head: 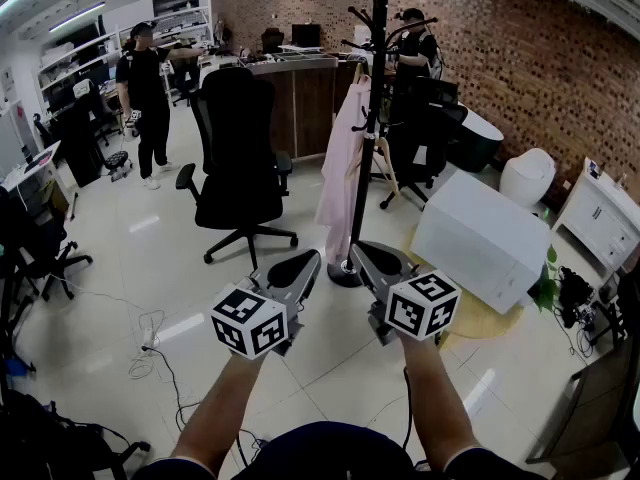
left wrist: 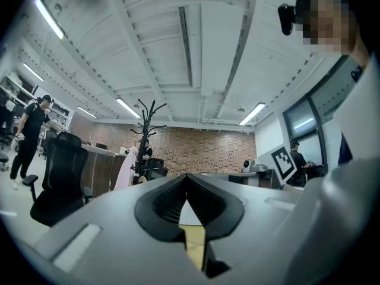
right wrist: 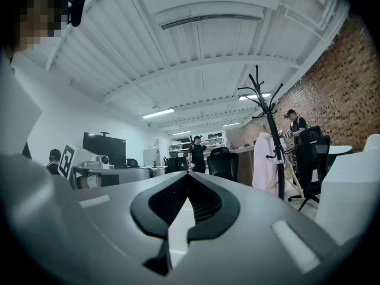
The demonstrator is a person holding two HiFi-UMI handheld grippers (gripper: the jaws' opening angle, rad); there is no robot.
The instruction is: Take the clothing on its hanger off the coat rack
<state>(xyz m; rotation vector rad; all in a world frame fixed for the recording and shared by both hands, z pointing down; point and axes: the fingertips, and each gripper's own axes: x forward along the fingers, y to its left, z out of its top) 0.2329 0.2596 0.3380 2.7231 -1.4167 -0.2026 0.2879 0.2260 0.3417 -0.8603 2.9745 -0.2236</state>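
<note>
A pale pink garment (head: 343,163) hangs on a hanger from the black coat rack (head: 368,118), which stands on the tiled floor a short way ahead of me. My left gripper (head: 308,260) and right gripper (head: 360,252) are held side by side low in front of the rack's base, apart from it. Both are shut, with nothing between their jaws. In the left gripper view, the rack (left wrist: 145,136) and garment (left wrist: 123,171) appear far off, left of the left gripper (left wrist: 187,176). The right gripper view has the garment (right wrist: 262,167) and rack (right wrist: 270,136) right of the right gripper (right wrist: 189,174).
A black office chair (head: 240,158) stands left of the rack. A white box (head: 483,238) sits on a round wooden base to its right. Behind are a wooden counter (head: 300,98), another chair, a brick wall and two people. Cables (head: 160,353) lie on the floor at left.
</note>
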